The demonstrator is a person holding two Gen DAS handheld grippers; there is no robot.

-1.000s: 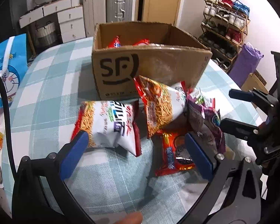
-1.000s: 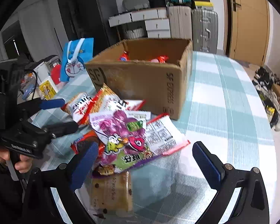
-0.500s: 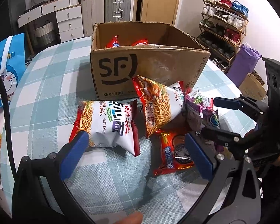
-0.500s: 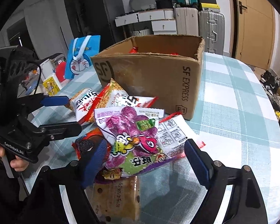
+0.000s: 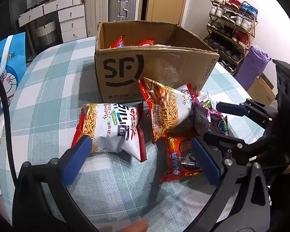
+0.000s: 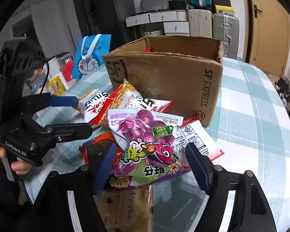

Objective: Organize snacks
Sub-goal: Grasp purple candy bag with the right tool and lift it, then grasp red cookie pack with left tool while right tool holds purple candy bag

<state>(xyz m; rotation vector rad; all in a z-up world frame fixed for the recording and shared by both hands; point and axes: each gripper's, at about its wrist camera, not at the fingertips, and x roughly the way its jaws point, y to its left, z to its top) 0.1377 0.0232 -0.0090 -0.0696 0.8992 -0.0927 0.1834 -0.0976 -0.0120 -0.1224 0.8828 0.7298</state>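
Observation:
A pile of snack bags lies in front of an open SF cardboard box (image 5: 154,71) (image 6: 176,77) that holds red packets (image 5: 118,41). In the left wrist view my left gripper (image 5: 141,160) is open, its pads straddling a white noodle-snack bag (image 5: 110,129) and a red cookie packet (image 5: 181,158); a second noodle bag (image 5: 166,106) leans on the box. My right gripper (image 6: 152,164) is open around a purple snack bag (image 6: 145,143) without touching it. A white packet (image 6: 195,143) and a beige pastry pack (image 6: 129,205) lie beside and under it.
The round table (image 5: 48,81) has a teal checked cloth. A blue Doraemon bag (image 5: 3,71) (image 6: 90,56) and small items (image 6: 56,83) stand at its left edge. Suitcases (image 5: 121,3), drawers and a shoe rack (image 5: 232,29) are beyond the table.
My right gripper has moved forward and lower over the purple bag, its jaws narrowing somewhat. My left gripper has held nearly still over the noodle bag and cookie packet.

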